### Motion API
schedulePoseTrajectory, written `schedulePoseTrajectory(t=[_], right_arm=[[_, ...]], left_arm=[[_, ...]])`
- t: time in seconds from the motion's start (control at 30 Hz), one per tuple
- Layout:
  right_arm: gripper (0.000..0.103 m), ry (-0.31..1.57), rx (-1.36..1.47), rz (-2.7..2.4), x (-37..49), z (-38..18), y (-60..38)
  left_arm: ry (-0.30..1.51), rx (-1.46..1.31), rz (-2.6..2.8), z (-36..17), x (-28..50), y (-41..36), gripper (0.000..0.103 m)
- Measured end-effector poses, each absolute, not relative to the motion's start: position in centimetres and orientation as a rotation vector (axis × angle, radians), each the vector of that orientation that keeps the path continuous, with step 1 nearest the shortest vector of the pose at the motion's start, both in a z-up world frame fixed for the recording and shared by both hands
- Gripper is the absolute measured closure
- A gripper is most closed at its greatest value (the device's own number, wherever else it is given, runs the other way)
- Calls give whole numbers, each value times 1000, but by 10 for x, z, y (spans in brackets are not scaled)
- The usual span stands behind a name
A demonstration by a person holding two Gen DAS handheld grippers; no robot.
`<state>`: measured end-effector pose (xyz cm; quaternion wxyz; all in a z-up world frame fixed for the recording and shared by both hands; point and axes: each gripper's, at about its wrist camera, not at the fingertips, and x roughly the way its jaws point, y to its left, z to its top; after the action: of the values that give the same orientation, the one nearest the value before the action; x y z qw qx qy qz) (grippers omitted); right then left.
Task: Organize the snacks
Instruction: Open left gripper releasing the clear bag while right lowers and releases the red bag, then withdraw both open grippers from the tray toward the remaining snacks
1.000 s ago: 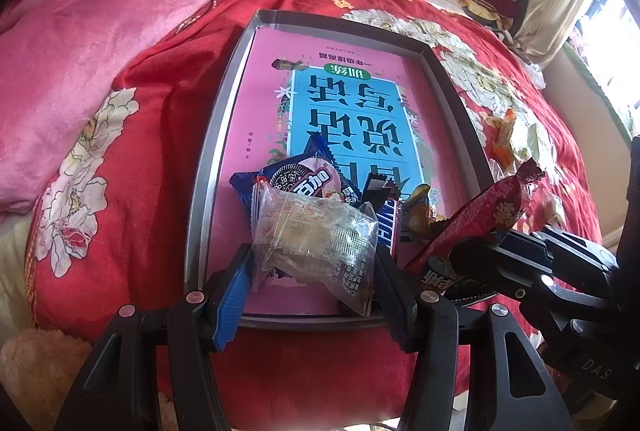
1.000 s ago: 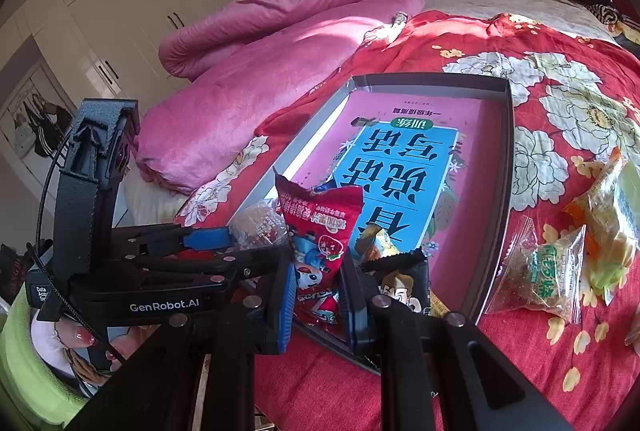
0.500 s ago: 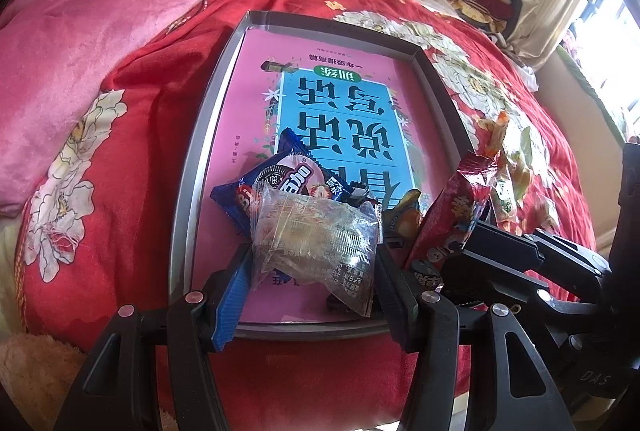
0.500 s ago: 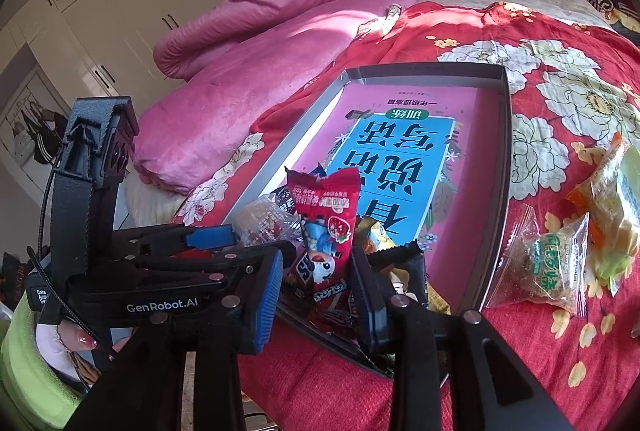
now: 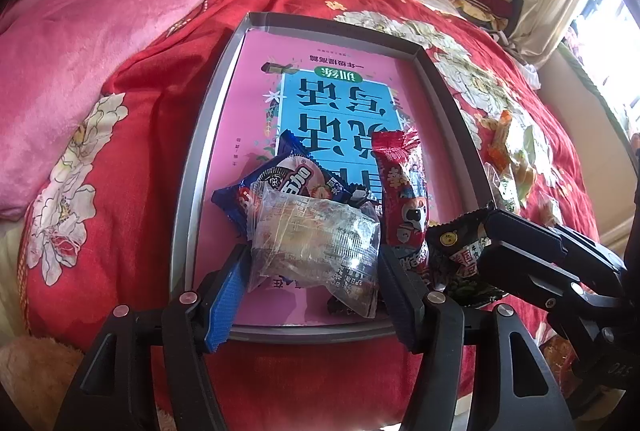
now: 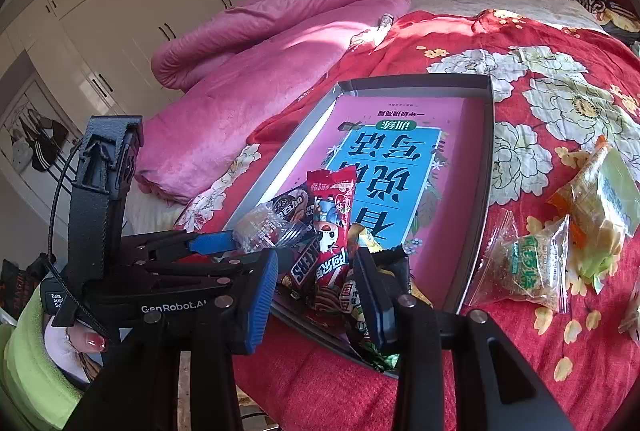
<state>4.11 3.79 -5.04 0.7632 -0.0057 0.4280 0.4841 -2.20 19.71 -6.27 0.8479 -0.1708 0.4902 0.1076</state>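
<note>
The lower half of the book cover (image 5: 336,111) lining the tray (image 5: 188,191) is covered by the heaped snack packets. The blue cookie packet (image 5: 288,179) is partly masked by the clear packet (image 5: 316,243). The person's hand (image 6: 76,343) is largely concealed behind the left gripper (image 6: 224,243). The small print on the wrappers is too fine to be read.

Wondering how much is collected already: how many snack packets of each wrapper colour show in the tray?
clear packet: 1
blue packet: 1
red packet: 1
black packet: 1
brown Snickers bar: 1
Total: 5 plainly visible; others may hide beneath.
</note>
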Motion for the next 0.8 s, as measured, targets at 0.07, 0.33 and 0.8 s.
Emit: schedulePoseTrajectory(t=[0.07,0.33,0.8], right_arm=[[62,924,-16,1047,41,-49,37],[59,903,-16,1029,41,-44,31],[54,870,-5,997,43,-35,18]], left_arm=[[1030,-349,232,-62,-22,197,37],[1014,-326,237,-58,-22,196,35],[910,-322,220,-37,-28,196,32]])
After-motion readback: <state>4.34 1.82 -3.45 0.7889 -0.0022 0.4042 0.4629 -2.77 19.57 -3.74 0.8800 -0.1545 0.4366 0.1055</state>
